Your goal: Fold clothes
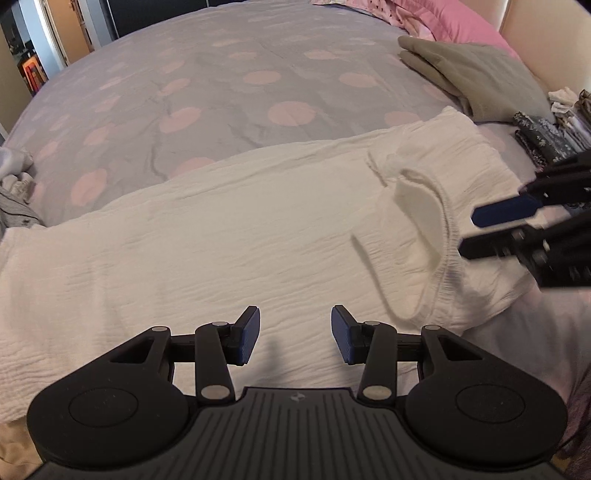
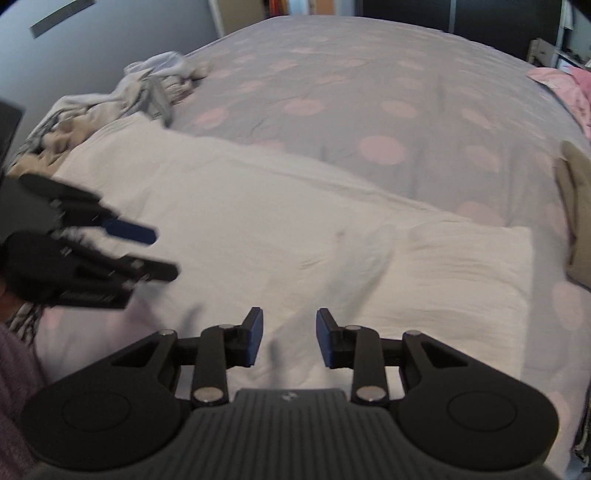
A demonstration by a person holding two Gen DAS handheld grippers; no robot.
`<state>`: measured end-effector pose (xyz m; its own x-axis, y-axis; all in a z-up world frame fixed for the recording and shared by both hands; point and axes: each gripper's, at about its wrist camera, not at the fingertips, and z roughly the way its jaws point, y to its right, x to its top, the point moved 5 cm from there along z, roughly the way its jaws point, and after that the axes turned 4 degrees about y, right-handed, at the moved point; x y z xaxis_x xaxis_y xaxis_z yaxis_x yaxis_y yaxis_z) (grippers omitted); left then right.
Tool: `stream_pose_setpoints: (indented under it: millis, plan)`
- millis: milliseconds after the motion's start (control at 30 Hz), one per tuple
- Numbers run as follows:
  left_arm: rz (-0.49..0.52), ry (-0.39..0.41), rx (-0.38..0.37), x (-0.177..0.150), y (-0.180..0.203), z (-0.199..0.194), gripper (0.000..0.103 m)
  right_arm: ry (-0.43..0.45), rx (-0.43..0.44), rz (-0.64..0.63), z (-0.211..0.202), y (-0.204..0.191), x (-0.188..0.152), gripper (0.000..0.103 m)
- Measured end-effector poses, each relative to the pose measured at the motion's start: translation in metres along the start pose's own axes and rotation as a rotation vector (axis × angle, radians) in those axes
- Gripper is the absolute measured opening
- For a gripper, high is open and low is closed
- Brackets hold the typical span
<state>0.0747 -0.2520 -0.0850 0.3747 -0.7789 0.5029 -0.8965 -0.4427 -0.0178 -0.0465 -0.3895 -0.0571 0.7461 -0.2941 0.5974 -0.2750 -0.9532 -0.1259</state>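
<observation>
A white crinkled garment [image 1: 229,229] lies spread lengthwise across the near part of the bed, its elastic waistband [image 1: 448,236] at the right end in the left wrist view. My left gripper [image 1: 295,334] hovers open above its near middle, nothing between the pads. The right gripper [image 1: 471,234] enters from the right, open, beside the waistband. In the right wrist view the same white garment [image 2: 258,229] fills the centre; my right gripper [image 2: 290,338] is open over its near edge, and the left gripper [image 2: 162,253] shows blurred at the left, open.
The bed has a grey cover with pink dots [image 1: 221,85]. A folded olive garment [image 1: 469,74] and pink pillows [image 1: 458,18] lie at the far right, dark patterned folded clothes [image 1: 543,136] beside them. A heap of unfolded grey clothes [image 2: 122,96] sits at the other end.
</observation>
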Motion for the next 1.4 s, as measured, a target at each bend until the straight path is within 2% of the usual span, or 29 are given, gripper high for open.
stream_pose_setpoints:
  millis: [67, 100, 133, 233, 267, 300, 333, 433, 533, 600, 733, 767, 833, 933, 1000, 1100, 1133, 1200, 1267, 1400]
  plan:
    - [-0.004, -0.009, 0.006, 0.001, 0.0, 0.005, 0.041, -0.002, -0.016, 0.049, 0.013, 0.011, 0.008, 0.038]
    - [-0.006, -0.015, 0.01, 0.002, -0.001, 0.008, 0.041, -0.003, -0.025, 0.069, 0.019, 0.014, 0.011, 0.045]
    - [-0.011, -0.02, 0.01, 0.003, -0.001, 0.011, 0.041, -0.005, -0.036, 0.083, 0.024, 0.016, 0.014, 0.048]
    - [-0.041, -0.028, 0.0, 0.009, -0.004, 0.018, 0.041, -0.019, -0.056, 0.089, 0.043, 0.013, 0.02, 0.048]
    - [-0.047, -0.029, -0.003, 0.011, -0.005, 0.02, 0.041, -0.029, -0.069, 0.083, 0.048, 0.011, 0.021, 0.045]
    - [-0.051, -0.028, -0.004, 0.013, -0.006, 0.021, 0.041, -0.041, -0.085, 0.073, 0.053, 0.009, 0.021, 0.029]
    - [-0.053, -0.029, -0.006, 0.014, -0.006, 0.022, 0.041, -0.055, -0.101, 0.062, 0.057, 0.008, 0.02, 0.023]
    - [-0.056, -0.032, -0.017, 0.017, -0.006, 0.024, 0.041, -0.057, -0.073, 0.041, 0.058, 0.004, 0.021, 0.018]
    - [-0.067, -0.026, -0.034, 0.02, -0.007, 0.026, 0.041, -0.065, 0.026, 0.063, 0.051, -0.004, 0.025, 0.009]
    - [-0.076, -0.021, -0.043, 0.021, -0.007, 0.028, 0.041, -0.09, 0.069, 0.072, 0.051, -0.011, 0.025, 0.01]
    - [-0.094, -0.011, -0.06, 0.024, -0.008, 0.031, 0.041, -0.156, 0.037, 0.041, 0.075, -0.015, 0.012, 0.017]
    - [-0.098, -0.008, -0.065, 0.025, -0.009, 0.031, 0.041, -0.173, 0.038, 0.044, 0.081, -0.015, 0.008, 0.023]
    - [-0.107, -0.003, -0.074, 0.027, -0.009, 0.033, 0.041, -0.209, 0.04, 0.051, 0.092, -0.013, -0.001, 0.025]
    - [-0.129, 0.011, -0.098, 0.029, -0.009, 0.032, 0.041, -0.195, 0.053, 0.042, 0.083, -0.012, 0.0, 0.026]
    - [-0.151, 0.024, -0.122, 0.032, -0.008, 0.03, 0.041, -0.175, 0.07, 0.048, 0.071, -0.01, 0.004, 0.035]
    - [-0.187, 0.043, -0.158, 0.035, -0.006, 0.027, 0.041, -0.125, 0.052, 0.062, 0.046, 0.001, 0.011, 0.035]
    - [-0.202, 0.045, -0.17, 0.035, -0.005, 0.026, 0.041, -0.107, 0.045, 0.067, 0.038, 0.005, 0.013, 0.034]
    - [-0.214, 0.042, -0.184, 0.036, -0.003, 0.026, 0.041, -0.101, 0.018, 0.061, 0.028, 0.013, 0.01, 0.012]
    - [-0.217, 0.036, -0.192, 0.036, -0.001, 0.027, 0.041, -0.11, 0.025, 0.059, 0.024, 0.016, 0.002, 0.011]
    - [-0.2, 0.018, -0.192, 0.034, 0.007, 0.031, 0.041, -0.117, 0.092, 0.029, 0.03, 0.003, -0.017, 0.01]
